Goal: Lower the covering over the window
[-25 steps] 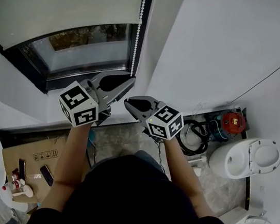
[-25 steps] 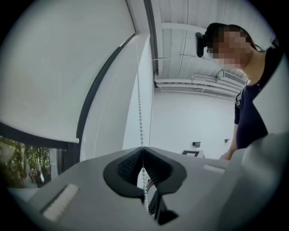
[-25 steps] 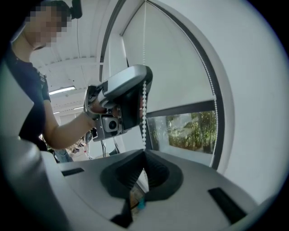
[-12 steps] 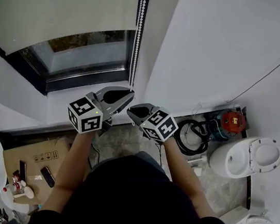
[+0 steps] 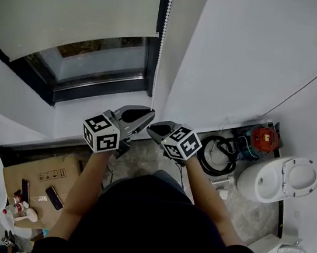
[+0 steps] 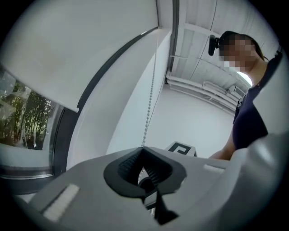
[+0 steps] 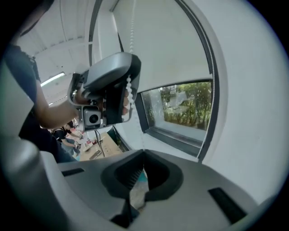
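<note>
A white roller blind (image 5: 76,4) covers the upper part of the dark-framed window (image 5: 97,61); trees show through the glass below its edge. A white bead chain (image 5: 161,47) hangs along the window's right side. My left gripper (image 5: 148,114) is shut on the bead chain near its lower end; in the left gripper view the chain (image 6: 150,99) runs straight down into the closed jaws (image 6: 142,149). The right gripper (image 5: 150,127) sits just below and beside it, shut, with nothing visible between its jaws (image 7: 143,153). The right gripper view shows the left gripper (image 7: 128,90) pinching the beads.
A white wall (image 5: 245,59) stands right of the window. On the floor below are a toilet (image 5: 278,176), a coiled hose (image 5: 219,153), a red device (image 5: 263,135) and a cardboard sheet (image 5: 38,179) with small items. The person's body fills the lower middle.
Both grippers have moved down together along the wall, the left one keeping its hold on the chain. The blind's lower edge sits slightly lower over the glass.
</note>
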{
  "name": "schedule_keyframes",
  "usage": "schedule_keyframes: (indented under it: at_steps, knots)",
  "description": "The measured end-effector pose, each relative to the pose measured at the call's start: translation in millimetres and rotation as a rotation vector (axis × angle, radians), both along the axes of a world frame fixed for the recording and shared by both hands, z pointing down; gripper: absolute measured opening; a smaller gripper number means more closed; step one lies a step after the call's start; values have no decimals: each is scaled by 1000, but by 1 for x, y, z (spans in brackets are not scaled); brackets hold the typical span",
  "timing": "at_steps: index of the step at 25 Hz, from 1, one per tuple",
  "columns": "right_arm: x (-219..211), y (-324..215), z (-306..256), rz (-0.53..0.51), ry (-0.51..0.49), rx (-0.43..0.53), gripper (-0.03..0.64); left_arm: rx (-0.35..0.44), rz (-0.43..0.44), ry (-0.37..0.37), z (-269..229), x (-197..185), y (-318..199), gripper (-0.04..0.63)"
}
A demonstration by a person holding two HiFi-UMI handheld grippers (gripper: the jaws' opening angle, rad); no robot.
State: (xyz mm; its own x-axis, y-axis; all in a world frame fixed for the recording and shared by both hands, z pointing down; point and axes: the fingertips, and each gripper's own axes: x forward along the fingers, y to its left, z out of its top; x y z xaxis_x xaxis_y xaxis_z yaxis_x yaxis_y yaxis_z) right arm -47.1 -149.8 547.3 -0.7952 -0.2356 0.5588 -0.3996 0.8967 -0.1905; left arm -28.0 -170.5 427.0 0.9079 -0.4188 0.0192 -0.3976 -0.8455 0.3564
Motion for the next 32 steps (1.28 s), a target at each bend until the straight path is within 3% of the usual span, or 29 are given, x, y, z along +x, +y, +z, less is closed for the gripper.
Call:
schedule_keyframes:
  at_steps: [3,13,17,19,24,29,32]
  knots:
    - [5,4,15,-16,64,-5,12,-17,-3,-41,17,0,1,11]
    - [23,12,42,8,92,-70,14,-136,-41,-117,79,-15,-5,11]
    - [23,8,26,28,9,-42,32,-147,-65,-102,86,-17,-8,11]
    - [24,-5,-1,99,-78,17,83,-139,-81,-106,86,-21,-11,11]
    - [34,-33,-88,260,-181,263,83,-100,-176,-123,86,-32,-19,12]
    - [47,-40,-158,377,-227,442,12,-45,-315,-239,76,-48,-24,14]
    - [58,-39,-185,436,-236,520,12,-16,-430,-219,43,-70,-28,18]
